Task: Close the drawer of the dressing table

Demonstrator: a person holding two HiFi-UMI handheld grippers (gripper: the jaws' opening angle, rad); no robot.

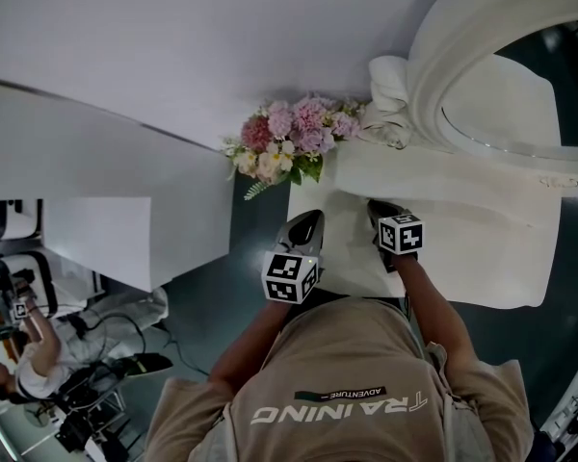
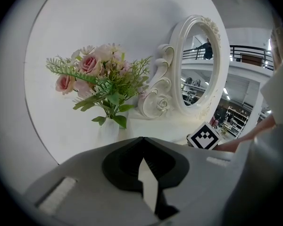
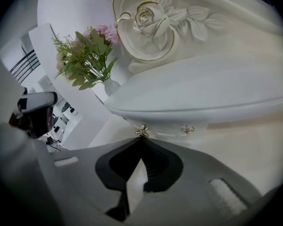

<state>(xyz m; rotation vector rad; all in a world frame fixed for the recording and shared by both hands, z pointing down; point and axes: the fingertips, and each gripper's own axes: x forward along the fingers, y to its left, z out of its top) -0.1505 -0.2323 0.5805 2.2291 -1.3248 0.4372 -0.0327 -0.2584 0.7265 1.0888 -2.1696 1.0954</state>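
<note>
So the biggest thing here is the white, glossy dressing table point(image 1: 482, 248), sitting on the right side of the scene with its tall oval mirror in a carved cream frame point(image 1: 506, 104) at the far end. A bouquet of pink and cream roses with green fern sprigs point(image 1: 294, 138) stands at the table's far left corner, just beside the mirror frame.

The grey left gripper point(image 2: 142, 139) hangs off the table's near left edge with its jaws pressed together and nothing between them. The grey right gripper point(image 3: 141, 139) is over the near side of the table, jaws also closed tight and empty.

The white drawer front point(image 3: 166, 132) sits tucked under the tabletop's lip. The right gripper's tips are right at its small brass knob point(image 3: 141, 131); can't tell if they actually touch.
</note>
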